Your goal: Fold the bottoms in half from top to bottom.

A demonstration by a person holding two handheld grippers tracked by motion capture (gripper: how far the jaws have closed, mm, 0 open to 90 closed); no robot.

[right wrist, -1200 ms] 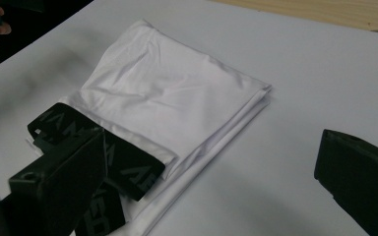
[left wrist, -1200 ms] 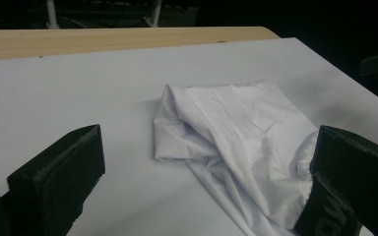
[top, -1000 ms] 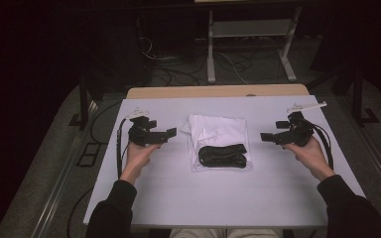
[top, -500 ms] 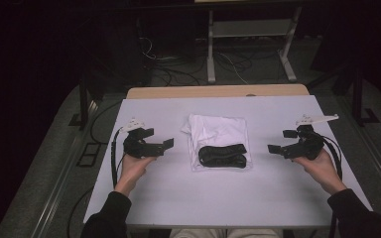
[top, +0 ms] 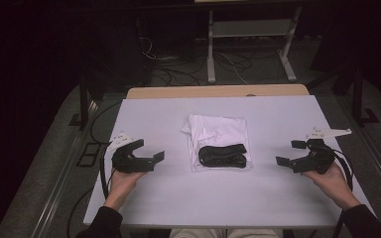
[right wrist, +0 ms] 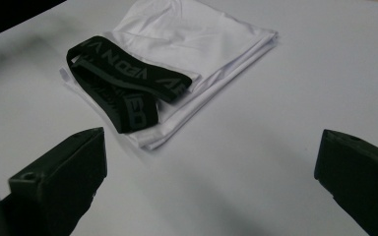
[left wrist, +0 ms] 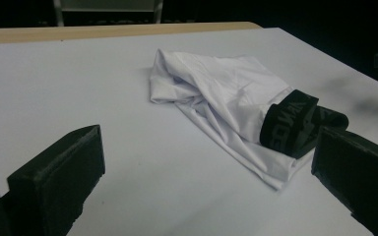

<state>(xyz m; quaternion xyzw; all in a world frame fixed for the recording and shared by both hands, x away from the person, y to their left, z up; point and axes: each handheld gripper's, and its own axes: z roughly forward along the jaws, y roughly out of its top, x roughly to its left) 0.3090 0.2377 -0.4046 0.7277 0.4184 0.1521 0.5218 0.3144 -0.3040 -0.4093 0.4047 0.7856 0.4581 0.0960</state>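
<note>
Currently both jaws spread, empty: left gripper (top: 151, 154) and right gripper (top: 290, 152) flank the folded white garment (top: 218, 134) mid-table (top: 178, 198), well apart. Risk: pinching only its black waistband (top: 223, 155) could drag the folds open.

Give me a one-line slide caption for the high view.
Two open grippers, left and right, flank folded white underwear with a black waistband on a white table.

White table (top: 168, 119), centre of frame, tan strip along far edge. Folded white garment (top: 218, 133) with black waistband (top: 223, 155) lies flat mid-table, waistband at near end
</note>
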